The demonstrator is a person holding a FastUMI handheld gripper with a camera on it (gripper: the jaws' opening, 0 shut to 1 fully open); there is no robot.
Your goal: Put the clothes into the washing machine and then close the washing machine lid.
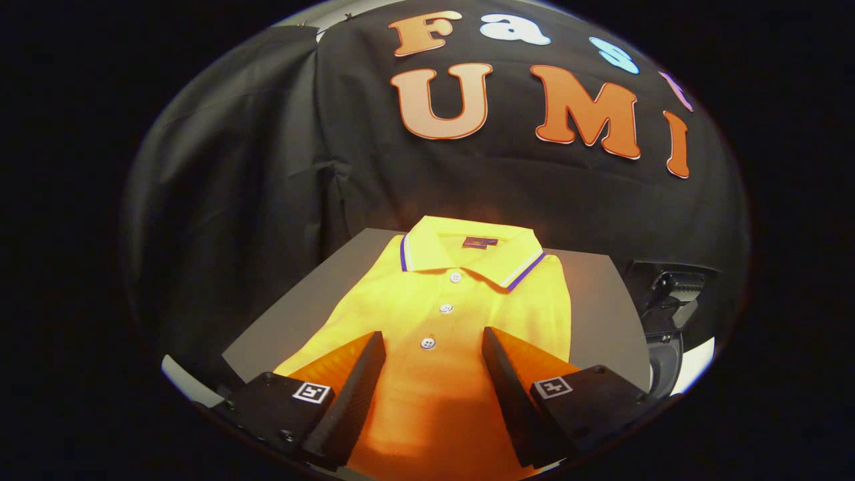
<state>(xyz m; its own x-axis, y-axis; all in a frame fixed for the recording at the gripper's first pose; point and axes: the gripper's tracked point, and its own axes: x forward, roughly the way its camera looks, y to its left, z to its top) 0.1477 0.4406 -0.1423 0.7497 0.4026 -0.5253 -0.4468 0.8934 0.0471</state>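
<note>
While the gripper hovers with fingers spread wide and nothing pinched, a yellow polo shirt lies flat on a grey tabletop, front up, collar toward the black cloth wall. Its button placket runs between the fingers. Right of the shirt, past the table edge, sits a dark machine part, unclear what.

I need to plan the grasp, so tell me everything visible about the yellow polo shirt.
The yellow polo shirt lies flat, front up, on a grey surface. Knit-looking fabric; collar edged with blue and white stripes, a small label inside, three white buttons fastened. The open hand-held gripper has its fingers spread over the shirt's lower front, the lowest button between them; contact cannot be told.
</note>
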